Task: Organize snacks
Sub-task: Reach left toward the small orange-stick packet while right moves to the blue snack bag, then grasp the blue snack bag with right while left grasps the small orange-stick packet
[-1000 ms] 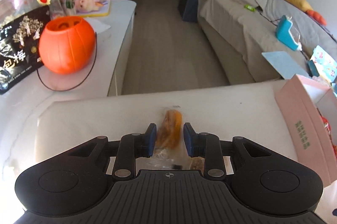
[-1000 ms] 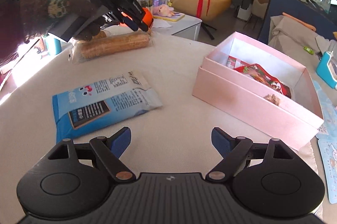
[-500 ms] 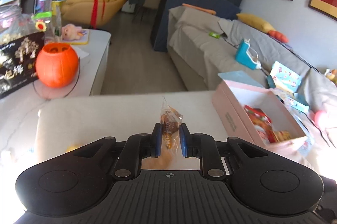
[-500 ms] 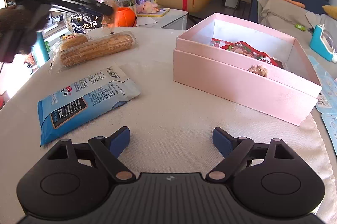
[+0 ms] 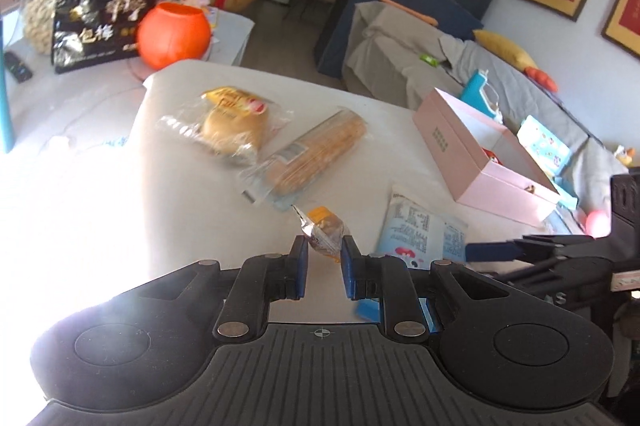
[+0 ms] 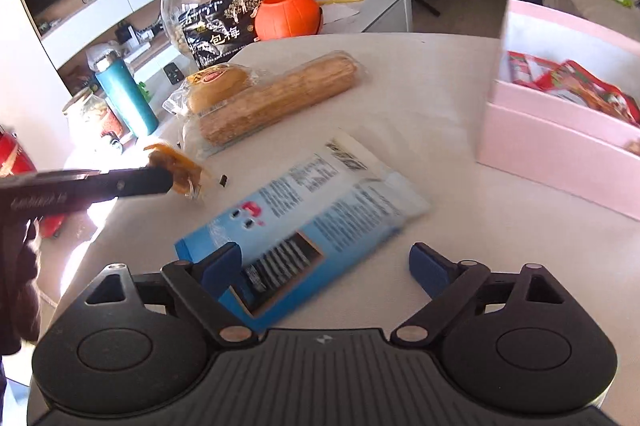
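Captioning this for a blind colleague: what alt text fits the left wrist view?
The left gripper pinches a small clear-wrapped snack above a white table holding a wrapped bun, long biscuit pack, blue packet and open pink box.

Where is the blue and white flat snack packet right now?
The blue and white flat snack packet lies on the white table, just ahead of the open right gripper, between the long wrapped biscuit roll and pink box.
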Tool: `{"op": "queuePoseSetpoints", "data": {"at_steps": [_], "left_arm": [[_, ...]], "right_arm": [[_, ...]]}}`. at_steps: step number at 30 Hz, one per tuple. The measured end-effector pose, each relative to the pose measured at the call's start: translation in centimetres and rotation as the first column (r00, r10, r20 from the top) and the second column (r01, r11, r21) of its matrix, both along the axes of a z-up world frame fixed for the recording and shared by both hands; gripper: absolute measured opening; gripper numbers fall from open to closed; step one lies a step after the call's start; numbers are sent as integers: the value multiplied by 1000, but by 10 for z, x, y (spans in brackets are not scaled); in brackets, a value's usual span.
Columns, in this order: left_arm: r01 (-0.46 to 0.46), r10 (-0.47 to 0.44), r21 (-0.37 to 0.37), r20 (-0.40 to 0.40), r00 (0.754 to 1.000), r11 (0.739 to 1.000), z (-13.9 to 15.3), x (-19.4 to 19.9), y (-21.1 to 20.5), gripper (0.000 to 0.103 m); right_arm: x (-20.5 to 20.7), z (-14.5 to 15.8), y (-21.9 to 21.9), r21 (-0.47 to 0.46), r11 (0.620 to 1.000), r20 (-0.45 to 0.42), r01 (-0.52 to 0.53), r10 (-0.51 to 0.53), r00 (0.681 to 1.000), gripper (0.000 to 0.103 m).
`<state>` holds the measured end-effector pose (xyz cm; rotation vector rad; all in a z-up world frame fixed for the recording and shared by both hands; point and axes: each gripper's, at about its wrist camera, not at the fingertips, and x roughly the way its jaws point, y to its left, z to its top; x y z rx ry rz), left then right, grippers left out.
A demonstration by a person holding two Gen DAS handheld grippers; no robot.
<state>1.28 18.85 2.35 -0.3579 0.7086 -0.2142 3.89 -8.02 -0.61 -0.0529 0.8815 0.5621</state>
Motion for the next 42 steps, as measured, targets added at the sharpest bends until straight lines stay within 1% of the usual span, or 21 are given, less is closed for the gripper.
{"op": "queuePoseSetpoints", "data": {"at_steps": [2,4,6,8,10,11,13,15,18,21,23,25,27,28,29,31,33,35,38,40,42], "left_arm": [[-10,9,-11,-11,1000,1000,-4,0,4,21],[-9,9,-18,-22,1000,1000,-7,0,5,21],[-1,0,-25,-26,1000,1000,-10,-1,5,21],[16,-17,-42,-33,999,999,-13,-3,3,20],[39,-41,-57,-37,998,998,-17,-6,-1,20],[53,-55,-60,-38,998,997,-18,-7,-4,20],[86,-88,-65,-38,995,994,-18,-9,-11,19],[124,-127,-68,-41,991,990,-19,-8,-21,19],[181,-185,-73,-44,982,981,-21,-5,-42,20],[229,-233,-72,-48,971,971,-21,2,-64,21],[283,-286,-59,-55,957,957,-19,2,-81,22],[363,-365,-37,-60,929,931,-15,-3,-100,22],[422,-421,-11,-71,904,907,-12,-11,-115,22],[432,-431,2,-77,899,902,-10,-14,-119,23],[427,-424,13,-86,901,904,-8,-16,-120,24],[365,-360,25,-112,926,931,-4,-15,-113,25],[259,-253,31,-135,958,965,-1,-13,-99,25],[143,-136,43,-146,980,989,2,-8,-80,26],[25,-19,34,-168,986,999,2,-1,-58,26],[-1,6,25,-177,984,1000,1,6,-55,26],[-13,19,37,-181,983,999,-1,12,-58,26]], "right_arm": [[6,-1,19,-30,999,13,16,-15,1000,95],[15,-4,33,-48,998,29,48,-47,998,101],[23,-8,45,-64,995,49,74,-71,996,103],[26,-10,53,-112,992,83,57,-48,995,103],[23,-11,50,-125,992,89,18,-7,996,103],[21,-10,45,-126,992,86,2,9,996,102],[12,-9,30,-132,991,95,-11,24,995,96],[1,-7,8,-140,990,100,-4,18,995,96],[-13,-5,-28,-155,987,115,43,-25,993,95],[-21,-5,-64,-177,975,156,132,-105,982,95],[-22,-5,-85,-156,974,166,164,-137,976,96],[-24,-6,-99,-138,971,169,197,-173,970,96],[-28,-10,-106,-137,970,179,202,-177,968,98],[-30,-14,-109,-131,971,173,199,-175,969,99],[-33,-17,-112,-107,972,182,209,-187,965,99],[-35,-17,-114,-100,972,186,210,-189,964,99],[-36,-14,-113,-87,977,180,192,-174,968,99],[-36,-8,-109,-61,990,180,128,-116,977,99],[-28,7,-101,-31,997,235,71,-62,970,99],[-12,13,-97,-14,999,249,40,-36,968,99],[8,11,-93,-9,999,221,31,-28,975,99]]}}
